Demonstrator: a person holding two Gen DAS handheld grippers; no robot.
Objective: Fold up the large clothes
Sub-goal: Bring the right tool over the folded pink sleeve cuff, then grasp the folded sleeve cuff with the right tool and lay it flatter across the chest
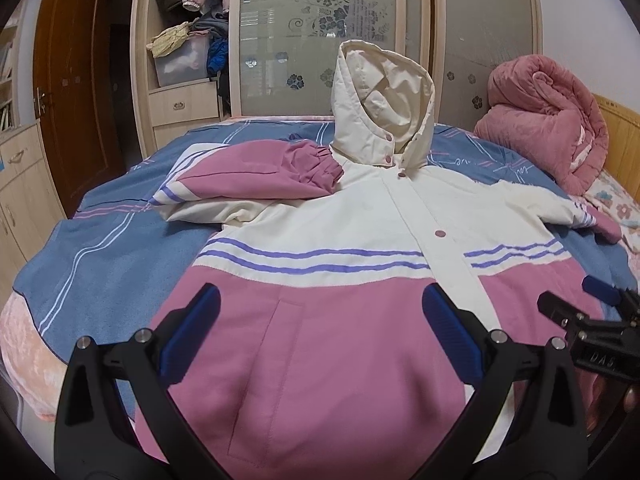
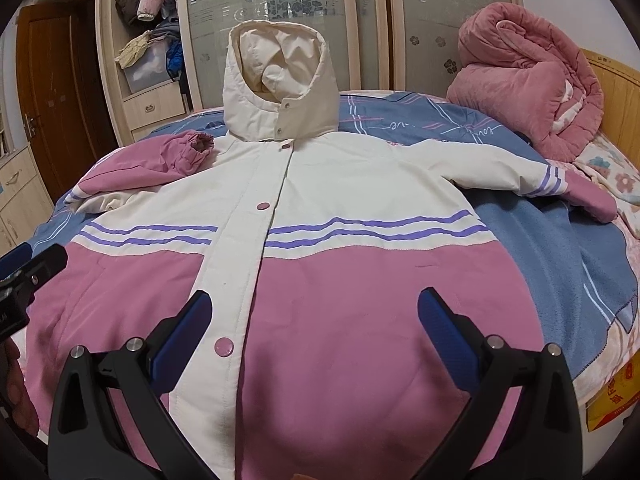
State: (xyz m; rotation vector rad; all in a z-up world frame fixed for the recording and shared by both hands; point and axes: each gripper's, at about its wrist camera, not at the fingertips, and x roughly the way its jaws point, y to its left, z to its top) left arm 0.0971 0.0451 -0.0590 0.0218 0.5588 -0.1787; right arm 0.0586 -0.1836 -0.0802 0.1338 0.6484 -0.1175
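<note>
Lying flat on the bed (image 1: pixel 100 264), front side up, is a big hooded jacket (image 1: pixel 344 216). It is cream on top and pink at the bottom, with purple stripes across the middle. A blue blanket with thin lines covers the bed under it.

Far to the left stands a brown door (image 1: pixel 68 80), and next to it is an open wardrobe (image 1: pixel 180 60) with clothes stuffed inside.

The jacket's left sleeve (image 1: pixel 256 172) is folded in over the chest, and its pink cuff sits just beside the collar. The left tool (image 1: pixel 320 320) hangs over the pink bottom part of the jacket. Its two blue fingers are wide apart and hold nothing.

In the middle, the cream hood (image 1: pixel 380 108) stands up and leans on the wardrobe's sliding glass doors (image 2: pixel 280 20). A row of pink snap buttons (image 2: pixel 262 206) runs down the closed front.

The right tool (image 2: pixel 314 322) also hangs over the pink part, near the bottom snap. Its fingers are spread wide too, with nothing between them. The two tools are side by side, close together.

The right sleeve (image 2: pixel 520 176) sticks straight out across the blue blanket.

Far to the right, a fluffy pink quilt (image 2: pixel 528 76) is piled up by the wooden headboard (image 2: pixel 612 76).
</note>
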